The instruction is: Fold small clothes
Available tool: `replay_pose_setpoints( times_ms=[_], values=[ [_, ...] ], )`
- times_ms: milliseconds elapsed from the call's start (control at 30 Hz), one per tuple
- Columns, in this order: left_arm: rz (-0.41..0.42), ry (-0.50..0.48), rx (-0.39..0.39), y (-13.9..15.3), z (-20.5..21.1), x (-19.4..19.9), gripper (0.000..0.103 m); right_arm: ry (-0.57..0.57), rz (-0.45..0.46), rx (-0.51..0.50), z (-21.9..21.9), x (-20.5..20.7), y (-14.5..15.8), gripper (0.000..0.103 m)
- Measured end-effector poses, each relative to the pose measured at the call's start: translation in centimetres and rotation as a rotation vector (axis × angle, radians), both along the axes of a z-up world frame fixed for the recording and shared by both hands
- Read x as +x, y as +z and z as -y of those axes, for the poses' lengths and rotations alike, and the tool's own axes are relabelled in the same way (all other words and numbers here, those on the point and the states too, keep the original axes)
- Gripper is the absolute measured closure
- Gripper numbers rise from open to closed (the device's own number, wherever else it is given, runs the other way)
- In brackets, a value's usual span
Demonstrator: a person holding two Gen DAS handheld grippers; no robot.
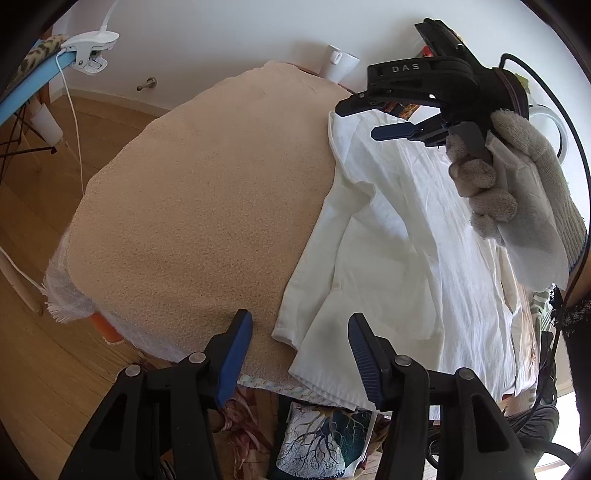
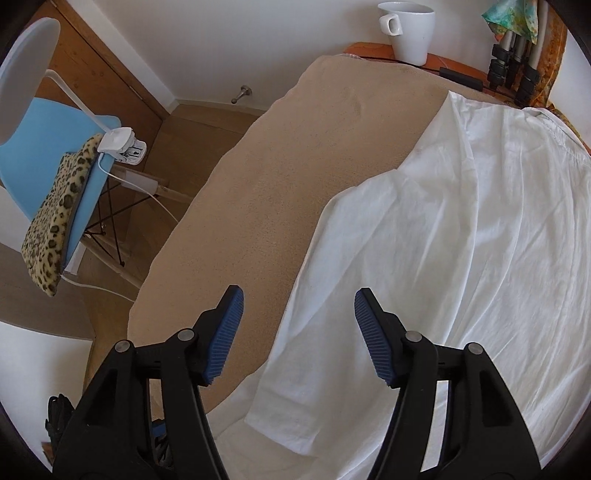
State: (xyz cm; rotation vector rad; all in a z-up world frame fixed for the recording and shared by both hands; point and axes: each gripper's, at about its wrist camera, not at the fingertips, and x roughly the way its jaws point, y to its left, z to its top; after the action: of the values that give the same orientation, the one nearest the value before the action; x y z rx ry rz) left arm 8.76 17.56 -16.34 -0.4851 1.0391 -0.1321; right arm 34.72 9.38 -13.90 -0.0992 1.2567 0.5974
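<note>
A white garment (image 1: 406, 229) lies spread on the right half of a table covered by a beige towel (image 1: 207, 192); one sleeve is folded in along its left edge. It also shows in the right wrist view (image 2: 461, 229). My left gripper (image 1: 301, 325) is open and empty, hovering over the garment's near left edge. My right gripper (image 2: 299, 299) is open and empty above the garment's left edge; in the left wrist view it (image 1: 356, 120) hangs over the garment's far end, held by a gloved hand (image 1: 517, 177).
A white mug (image 2: 408, 29) stands at the table's far end beside a black cable and folded umbrellas (image 2: 513, 70). A blue chair (image 2: 48, 155) with a leopard-print cushion and a clip lamp stands left of the table on the wooden floor. More clothes lie under the near edge (image 1: 321, 435).
</note>
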Motion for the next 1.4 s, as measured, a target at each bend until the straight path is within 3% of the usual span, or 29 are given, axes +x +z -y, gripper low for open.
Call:
replay_pose_setpoints(
  times_ms=[100,200,433,533,600,667,700,767,833,1067,1400],
  values=[
    [0.002,-0.021,-0.007,-0.2,0.1,-0.1,0.082,-0.026,0.030,-0.107,-1.6,1.1,-1.6,0.037],
    [0.009,-0.055,-0.042,-0.4,0.3,-0.2,0.101,-0.069,0.031,-0.178,-2.3,2.3,-3.2,0.037],
    [0.068,-0.053,-0.124,0.6,-0.6,-2.3,0.102,-0.085,0.037,-0.248,-2.7,3.5,-4.1,0.037],
    [0.094,-0.076,-0.097,1.4,0.1,-2.3,0.102,-0.073,0.049,-0.274,-3.0,3.4,-4.2,0.039],
    [0.113,-0.094,-0.084,2.1,0.6,-2.2,0.102,-0.069,0.078,-0.295,-3.3,3.1,-4.1,0.047],
    [0.128,-0.103,-0.080,2.7,1.0,-2.1,0.102,-0.076,0.100,-0.298,-3.3,2.9,-3.8,0.068],
    [0.135,-0.109,-0.076,3.0,1.2,-2.1,0.102,-0.081,0.102,-0.296,-3.1,2.9,-3.7,0.072],
    [0.150,-0.112,-0.093,3.5,1.4,-2.1,0.102,-0.096,0.084,-0.260,-2.2,3.1,-3.5,0.090],
    [0.162,-0.121,-0.095,3.9,1.6,-2.2,0.102,-0.118,0.051,-0.194,-0.9,3.4,-3.2,0.093],
    [0.204,-0.191,-0.077,5.4,4.1,-2.0,0.102,-0.202,0.006,0.035,3.5,3.7,-1.7,0.095],
    [0.244,-0.352,-0.037,7.1,9.5,-1.2,0.102,-0.267,0.064,0.250,11.5,3.0,2.0,0.095]
  ],
)
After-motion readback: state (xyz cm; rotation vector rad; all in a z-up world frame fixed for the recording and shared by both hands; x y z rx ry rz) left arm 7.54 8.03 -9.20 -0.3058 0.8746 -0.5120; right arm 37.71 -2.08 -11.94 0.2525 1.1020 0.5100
